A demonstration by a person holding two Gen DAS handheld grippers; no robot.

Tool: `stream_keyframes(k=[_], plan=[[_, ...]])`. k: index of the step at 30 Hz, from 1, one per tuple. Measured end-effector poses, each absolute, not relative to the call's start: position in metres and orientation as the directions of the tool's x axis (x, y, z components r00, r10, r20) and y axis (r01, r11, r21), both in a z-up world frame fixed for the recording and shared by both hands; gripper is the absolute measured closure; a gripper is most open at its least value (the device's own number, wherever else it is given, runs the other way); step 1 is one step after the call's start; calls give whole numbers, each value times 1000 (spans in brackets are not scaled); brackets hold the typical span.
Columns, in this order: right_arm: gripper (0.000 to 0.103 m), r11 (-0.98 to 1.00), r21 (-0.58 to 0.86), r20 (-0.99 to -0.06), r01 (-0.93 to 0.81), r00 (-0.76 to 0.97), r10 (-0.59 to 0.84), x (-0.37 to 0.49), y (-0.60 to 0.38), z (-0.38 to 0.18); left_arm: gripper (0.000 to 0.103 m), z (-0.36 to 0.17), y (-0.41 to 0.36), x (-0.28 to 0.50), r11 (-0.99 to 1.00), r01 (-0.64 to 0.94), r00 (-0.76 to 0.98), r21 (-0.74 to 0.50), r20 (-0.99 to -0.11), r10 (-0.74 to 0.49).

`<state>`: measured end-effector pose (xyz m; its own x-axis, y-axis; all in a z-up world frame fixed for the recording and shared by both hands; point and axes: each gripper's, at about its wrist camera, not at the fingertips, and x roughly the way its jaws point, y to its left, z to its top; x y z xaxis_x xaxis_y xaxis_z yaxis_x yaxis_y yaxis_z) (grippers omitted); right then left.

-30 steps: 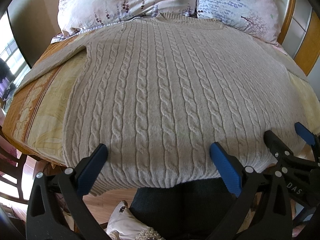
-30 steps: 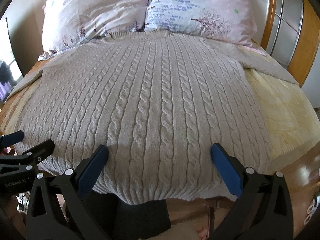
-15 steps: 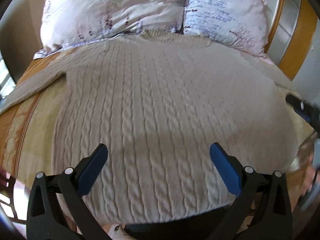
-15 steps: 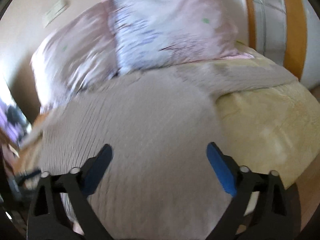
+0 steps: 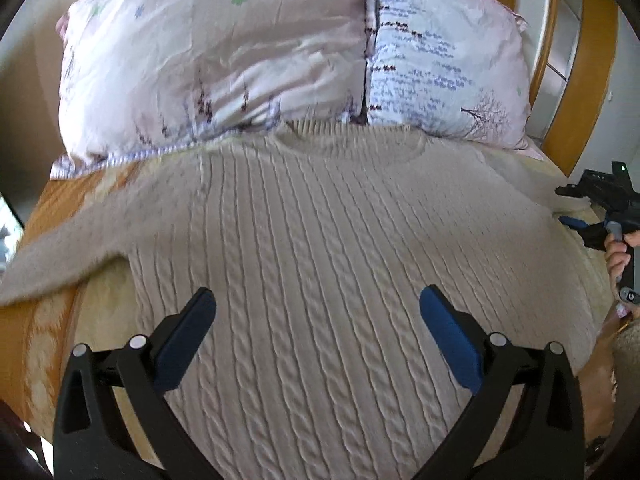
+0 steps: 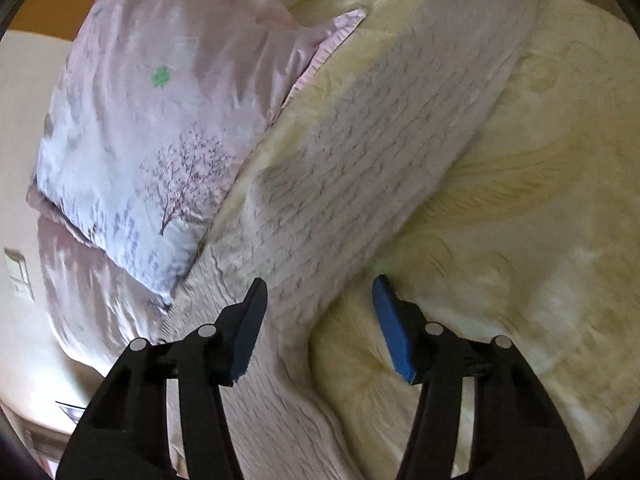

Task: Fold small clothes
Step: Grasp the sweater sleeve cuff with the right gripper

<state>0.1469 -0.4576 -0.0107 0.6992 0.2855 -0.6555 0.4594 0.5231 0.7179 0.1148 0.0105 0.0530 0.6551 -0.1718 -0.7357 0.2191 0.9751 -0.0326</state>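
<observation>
The left gripper (image 5: 316,312) is level, its two blue-padded fingers (image 5: 448,336) spread wide and nothing between them. At its 3 o'clock the right gripper (image 5: 600,216) shows side-on, with the person's hand (image 5: 618,248) wrapped round the handle. In its own view the right gripper (image 6: 318,312) has its jaws parted more narrowly, seemingly empty, though that view is blurred.

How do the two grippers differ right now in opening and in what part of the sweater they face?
The left gripper gapes wide above the beige cable-knit sweater's body; the right gripper is narrower, though open, straddling the sweater's sleeve at the armpit. Both have blue-padded fingers and grip nothing.
</observation>
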Motion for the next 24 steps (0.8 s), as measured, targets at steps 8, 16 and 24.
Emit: stream_keyframes(k=[8,16,24], plan=[[68,494,691,-663,528,735,141,158,-491,-12,2,50,13,146,961,249,595,-119,-764,-248],[78,459,674,-656,579,755,11,138,-534,-11,2,39,29,169,968,182,566,-175,-786,-249],[92,501,661,-630,559,776,-32,139,-531,-6,2,37,43,185,957,140,559,-254,-777,-288]])
